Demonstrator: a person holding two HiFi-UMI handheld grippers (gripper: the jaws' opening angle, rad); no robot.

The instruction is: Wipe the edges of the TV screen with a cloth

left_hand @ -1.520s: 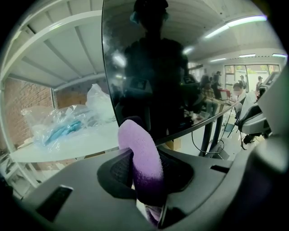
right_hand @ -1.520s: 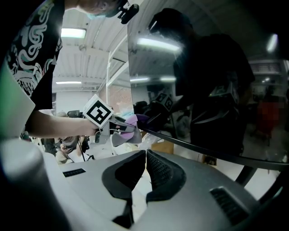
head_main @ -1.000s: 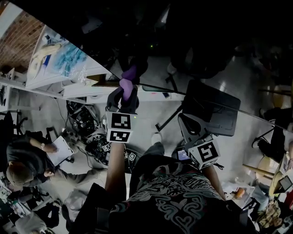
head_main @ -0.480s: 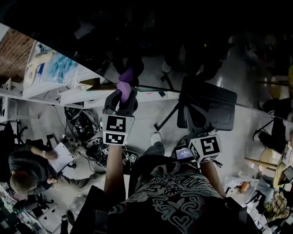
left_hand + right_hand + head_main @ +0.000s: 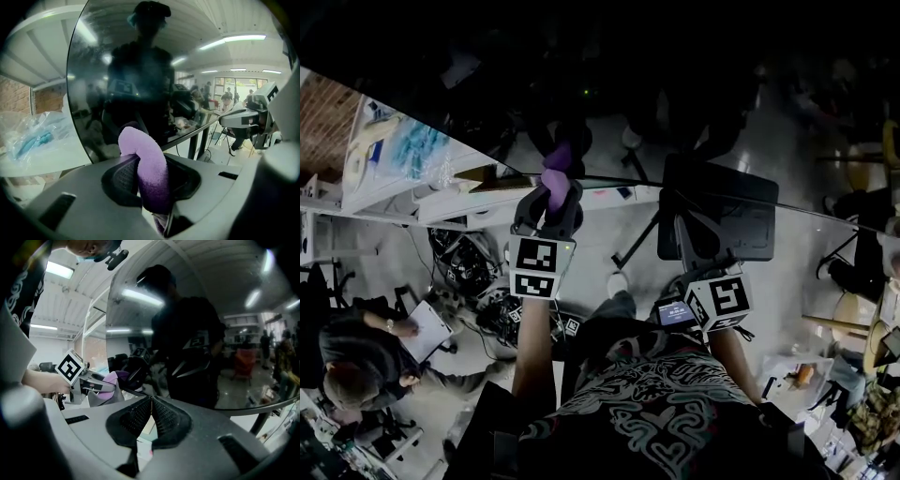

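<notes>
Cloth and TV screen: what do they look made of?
Cloth: soft purple fleece or microfibre, matte. It has a fuzzy nap and curls over limply.
TV screen: dark and glossy, glass or plastic, can't tell which. It gives sharp, mirror-like reflections.

White shelf unit (image 5: 389, 187) at left w/ a clear plastic bag (image 5: 417, 145) of blue stuff lying on top. Pale grey glossy floor (image 5: 600, 234) below it: black cable tangle (image 5: 464, 253), plus a person (image 5: 356, 361) sitting at left.
</notes>
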